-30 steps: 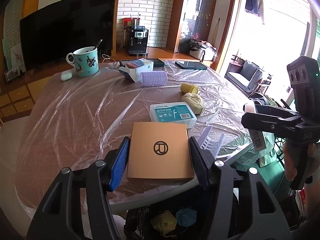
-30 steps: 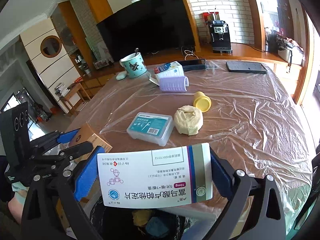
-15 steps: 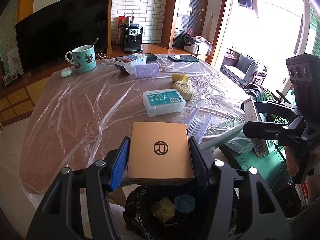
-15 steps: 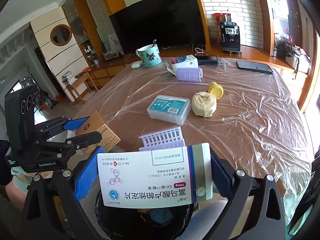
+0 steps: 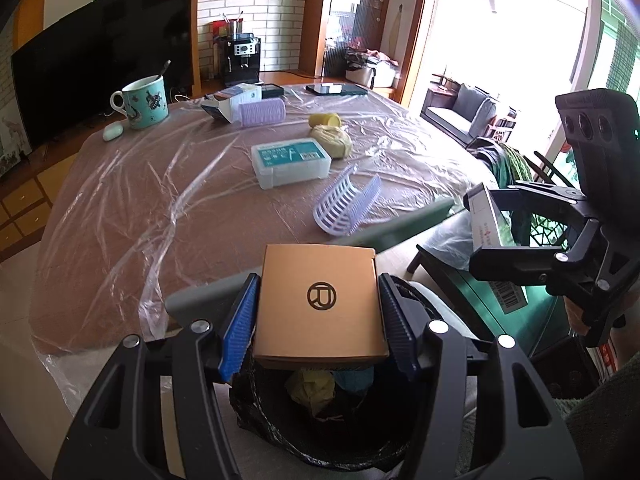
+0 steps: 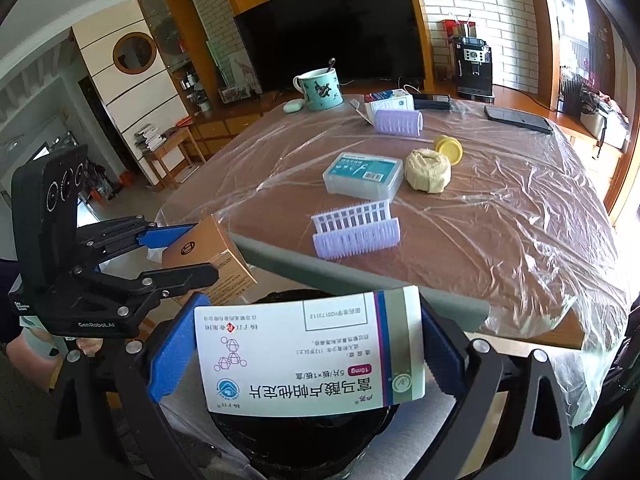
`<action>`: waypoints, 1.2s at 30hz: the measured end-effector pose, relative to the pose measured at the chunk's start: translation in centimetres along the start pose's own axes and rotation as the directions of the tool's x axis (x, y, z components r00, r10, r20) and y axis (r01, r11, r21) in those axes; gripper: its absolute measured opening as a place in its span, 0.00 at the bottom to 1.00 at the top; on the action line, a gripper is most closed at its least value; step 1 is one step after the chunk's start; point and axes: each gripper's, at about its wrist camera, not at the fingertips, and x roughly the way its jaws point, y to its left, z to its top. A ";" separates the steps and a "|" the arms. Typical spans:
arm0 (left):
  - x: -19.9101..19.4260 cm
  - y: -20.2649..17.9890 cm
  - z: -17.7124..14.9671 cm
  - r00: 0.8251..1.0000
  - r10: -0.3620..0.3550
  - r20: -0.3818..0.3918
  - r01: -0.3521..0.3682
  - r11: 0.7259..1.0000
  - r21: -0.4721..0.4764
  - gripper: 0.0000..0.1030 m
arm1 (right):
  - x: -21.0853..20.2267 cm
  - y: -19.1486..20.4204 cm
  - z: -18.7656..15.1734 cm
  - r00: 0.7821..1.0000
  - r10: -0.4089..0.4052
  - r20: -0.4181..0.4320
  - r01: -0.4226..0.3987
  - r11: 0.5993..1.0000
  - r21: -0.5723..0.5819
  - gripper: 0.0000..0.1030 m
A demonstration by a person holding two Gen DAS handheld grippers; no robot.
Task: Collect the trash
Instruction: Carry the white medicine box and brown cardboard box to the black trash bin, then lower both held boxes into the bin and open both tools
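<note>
My left gripper (image 5: 318, 320) is shut on a brown cardboard box (image 5: 320, 304) with a round logo, held above a black-lined trash bin (image 5: 320, 432) that holds yellow and blue scraps. My right gripper (image 6: 308, 354) is shut on a white medicine box (image 6: 308, 352) with blue and grey stripes, held over the same bin (image 6: 304, 436). Each gripper shows in the other's view: the right one (image 5: 500, 232) at the right, the left one (image 6: 176, 252) with its brown box (image 6: 208, 256) at the left. Both are just off the table's near edge.
The plastic-covered table (image 5: 160, 200) carries a purple comb-like clip (image 5: 344, 204), a clear plastic case (image 5: 290, 162), a yellowish lump (image 5: 332, 140), a yellow cap (image 5: 324, 120), a purple roller (image 5: 262, 112), an open carton (image 5: 228, 104), a teal mug (image 5: 144, 102) and a tablet (image 5: 336, 88).
Both grippers have drawn back from the table with their boxes and now hang over the trash bin. More of the bin shows below them.
</note>
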 end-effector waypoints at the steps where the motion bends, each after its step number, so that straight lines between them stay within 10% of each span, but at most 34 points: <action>1: 0.1 -0.1 -0.2 1.000 -0.002 -0.006 0.002 1.000 0.003 0.57 | 0.1 0.1 -0.2 1.000 0.003 -0.005 -0.003 1.000 0.001 0.93; 36: 6.3 -0.6 -5.6 0.981 0.006 -0.192 0.002 0.999 0.044 0.57 | 7.1 -1.6 -4.6 0.988 -0.017 -0.152 0.024 0.999 0.039 0.93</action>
